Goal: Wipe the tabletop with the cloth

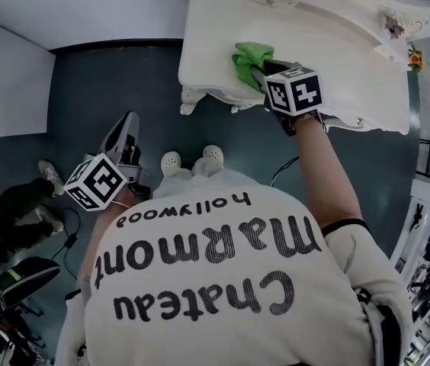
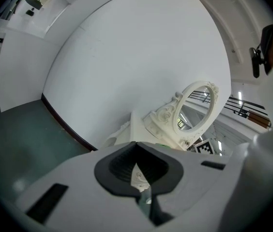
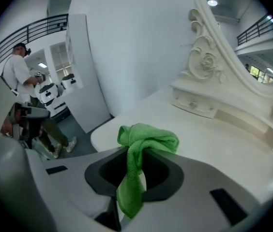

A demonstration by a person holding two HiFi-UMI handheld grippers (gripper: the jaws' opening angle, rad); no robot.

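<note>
Nearest the person, the left gripper [image 1: 127, 128] hangs off the worktop above the dark floor [image 1: 123, 75], its jaws pressed together on nothing. Farther out, the right gripper [image 3: 137, 153] reaches over the front edge of the white worktop [image 1: 337, 59]. Its jaws pinch the green cloth [image 3: 148, 138], whose bunched end sits toward the left end of that edge, well short of the ornate mirror [image 3: 252, 42]; whether it presses on the surface cannot be told. The wiping step appears to be in hand with most of the surface left to cover, and the next move likely calls for holding the cloth flat on the worktop while sweeping rightward and farther in.
</note>
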